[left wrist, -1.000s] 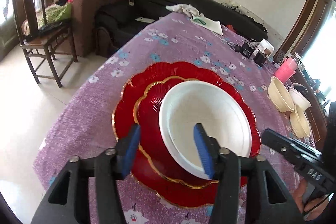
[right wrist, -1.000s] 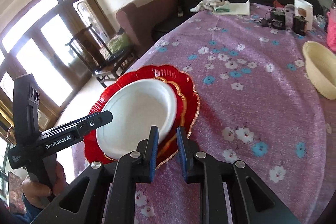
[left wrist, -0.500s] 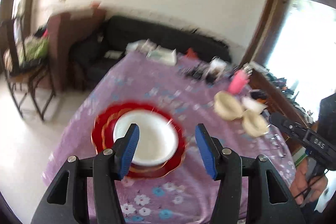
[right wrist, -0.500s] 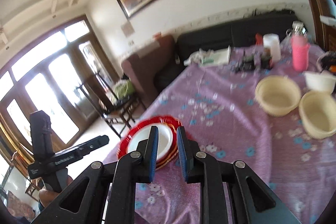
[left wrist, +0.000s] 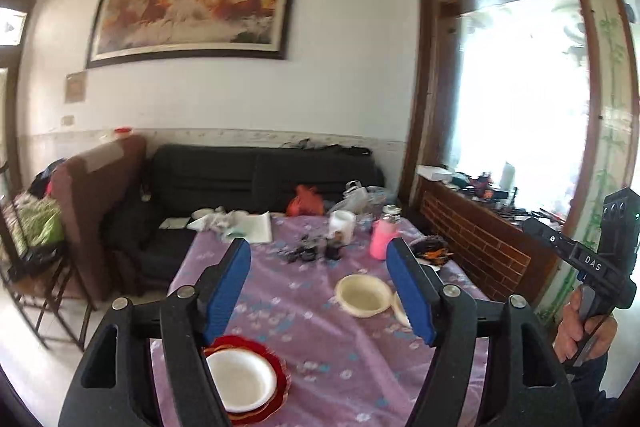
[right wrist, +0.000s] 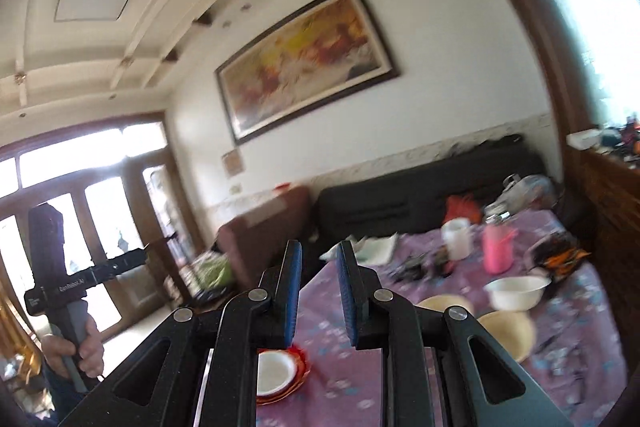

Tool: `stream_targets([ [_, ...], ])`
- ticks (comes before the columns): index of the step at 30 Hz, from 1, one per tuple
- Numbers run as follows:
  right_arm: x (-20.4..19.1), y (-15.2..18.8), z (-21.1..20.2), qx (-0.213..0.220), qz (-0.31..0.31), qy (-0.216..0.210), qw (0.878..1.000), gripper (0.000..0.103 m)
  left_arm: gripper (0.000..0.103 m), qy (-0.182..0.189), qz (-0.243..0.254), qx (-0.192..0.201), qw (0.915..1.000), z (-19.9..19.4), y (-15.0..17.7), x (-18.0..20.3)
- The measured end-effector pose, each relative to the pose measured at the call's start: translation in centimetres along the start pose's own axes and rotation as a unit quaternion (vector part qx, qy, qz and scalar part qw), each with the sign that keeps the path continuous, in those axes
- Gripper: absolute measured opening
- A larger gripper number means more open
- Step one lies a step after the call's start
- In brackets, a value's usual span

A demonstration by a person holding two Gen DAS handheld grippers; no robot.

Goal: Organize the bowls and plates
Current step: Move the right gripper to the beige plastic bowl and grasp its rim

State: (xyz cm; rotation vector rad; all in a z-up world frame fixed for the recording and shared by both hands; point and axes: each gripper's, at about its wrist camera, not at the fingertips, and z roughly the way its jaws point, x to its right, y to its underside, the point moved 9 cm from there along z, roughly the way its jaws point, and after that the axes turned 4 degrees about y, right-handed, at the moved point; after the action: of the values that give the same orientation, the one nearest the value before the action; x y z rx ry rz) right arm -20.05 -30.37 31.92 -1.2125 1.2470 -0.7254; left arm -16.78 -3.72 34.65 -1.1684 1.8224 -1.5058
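Observation:
A white plate [left wrist: 240, 379] rests on stacked red plates [left wrist: 280, 383] at the near left of the purple floral table [left wrist: 320, 331]. A cream bowl [left wrist: 362, 295] stands mid-table, and a second one is partly hidden behind a finger. My left gripper [left wrist: 320, 291] hangs high above the table, its jaws opening with nothing between them. My right gripper [right wrist: 318, 291] is also raised and level, its pads a narrow gap apart and holding nothing. The right wrist view shows the white plate [right wrist: 276, 371], a white bowl [right wrist: 516, 293] and cream bowls [right wrist: 508, 331], all blurred.
A pink bottle [left wrist: 382, 241], a white cup [left wrist: 342, 223], small dark items and papers crowd the table's far end. A black sofa [left wrist: 260, 179] stands behind it, a wooden chair at left and a brick-fronted cabinet [left wrist: 480, 239] at right. Hands hold both gripper handles.
Both grippers rose and drew back from the plate stack, so the views now take in the whole room. The left jaws widened. The plates stayed on the table.

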Motion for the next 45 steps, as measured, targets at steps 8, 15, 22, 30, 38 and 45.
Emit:
stream_targets([
  [8,7.8,2.5,-1.6,-0.011,0.03,0.071,0.997,0.029,0.073,0.08,-0.016,-0.094,0.9922,9.1,5.7,4.9],
  [15,18.1,10.3,2.2,-0.093,0.128,0.122,0.98,0.029,0.072,0.115,-0.064,-0.233,0.9635,20.6,16.0,7.2],
  [22,29.0,17.0,6.2,-0.177,0.193,0.198,0.945,0.029,0.072,0.131,-0.087,-0.317,0.9352,28.0,23.4,9.6],
  [30,34.5,19.9,12.6,-0.242,0.213,0.205,0.924,0.028,0.072,0.135,-0.089,-0.349,0.9232,31.5,26.9,9.9],
  [38,34.3,21.8,13.5,-0.257,0.226,0.215,0.915,0.012,0.072,0.131,-0.098,-0.354,0.9206,31.8,27.8,8.5],
  [45,26.6,25.2,12.3,-0.303,0.235,0.124,0.915,0.016,0.072,0.13,-0.102,-0.345,0.924,31.1,27.7,7.3],
])
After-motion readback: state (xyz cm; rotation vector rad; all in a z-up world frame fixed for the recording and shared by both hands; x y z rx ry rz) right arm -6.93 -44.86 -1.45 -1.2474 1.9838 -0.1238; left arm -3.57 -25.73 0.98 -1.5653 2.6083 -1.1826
